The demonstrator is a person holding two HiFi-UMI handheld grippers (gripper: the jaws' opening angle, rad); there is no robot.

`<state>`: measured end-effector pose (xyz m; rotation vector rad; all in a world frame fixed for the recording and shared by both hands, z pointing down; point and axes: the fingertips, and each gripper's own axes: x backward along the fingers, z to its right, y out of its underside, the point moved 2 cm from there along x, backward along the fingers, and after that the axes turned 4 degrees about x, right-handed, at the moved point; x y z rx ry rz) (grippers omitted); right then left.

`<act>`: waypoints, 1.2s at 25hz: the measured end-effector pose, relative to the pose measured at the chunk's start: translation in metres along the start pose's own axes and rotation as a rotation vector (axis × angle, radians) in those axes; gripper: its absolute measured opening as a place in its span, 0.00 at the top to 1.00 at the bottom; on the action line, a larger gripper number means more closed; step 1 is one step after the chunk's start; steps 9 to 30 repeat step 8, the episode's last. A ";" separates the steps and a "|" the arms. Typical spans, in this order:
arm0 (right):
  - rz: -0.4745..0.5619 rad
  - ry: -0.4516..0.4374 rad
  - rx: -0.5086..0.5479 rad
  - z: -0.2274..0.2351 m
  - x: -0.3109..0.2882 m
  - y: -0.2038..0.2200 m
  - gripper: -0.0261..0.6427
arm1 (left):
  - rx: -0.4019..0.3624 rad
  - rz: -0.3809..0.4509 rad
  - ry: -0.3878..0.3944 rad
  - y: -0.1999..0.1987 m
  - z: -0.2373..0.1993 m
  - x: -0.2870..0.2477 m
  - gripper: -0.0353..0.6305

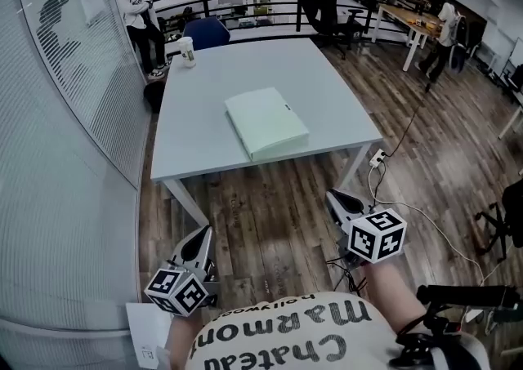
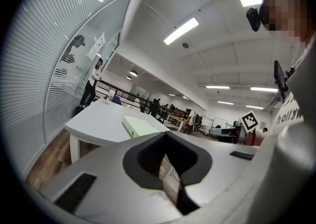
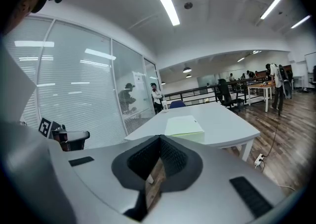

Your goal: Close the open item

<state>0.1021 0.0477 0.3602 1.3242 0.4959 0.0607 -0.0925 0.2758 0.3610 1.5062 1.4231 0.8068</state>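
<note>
A pale green flat box (image 1: 265, 122) lies on the grey table (image 1: 212, 74), near its front edge, with its top flat as far as I can tell. It also shows in the left gripper view, box (image 2: 140, 125), and in the right gripper view, box (image 3: 183, 125). Both grippers hang low over the wooden floor, well short of the table. My left gripper (image 1: 200, 234) is shut and holds nothing; its jaws meet at the tip (image 2: 165, 134). My right gripper (image 1: 333, 194) is likewise shut and holds nothing (image 3: 159, 137).
A paper cup (image 1: 187, 51) stands at the table's far left corner, with a blue chair (image 1: 206, 32) behind it. A glass wall runs along the left, where a person (image 1: 135, 17) stands. A power strip (image 1: 377, 158) and cable lie on the floor at right.
</note>
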 end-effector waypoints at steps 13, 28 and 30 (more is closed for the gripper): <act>0.002 -0.007 -0.002 0.001 0.004 -0.008 0.96 | -0.011 0.001 -0.012 -0.008 0.006 0.001 0.92; 0.002 -0.007 -0.002 0.001 0.004 -0.008 0.96 | -0.011 0.001 -0.012 -0.008 0.006 0.001 0.92; 0.002 -0.007 -0.002 0.001 0.004 -0.008 0.96 | -0.011 0.001 -0.012 -0.008 0.006 0.001 0.92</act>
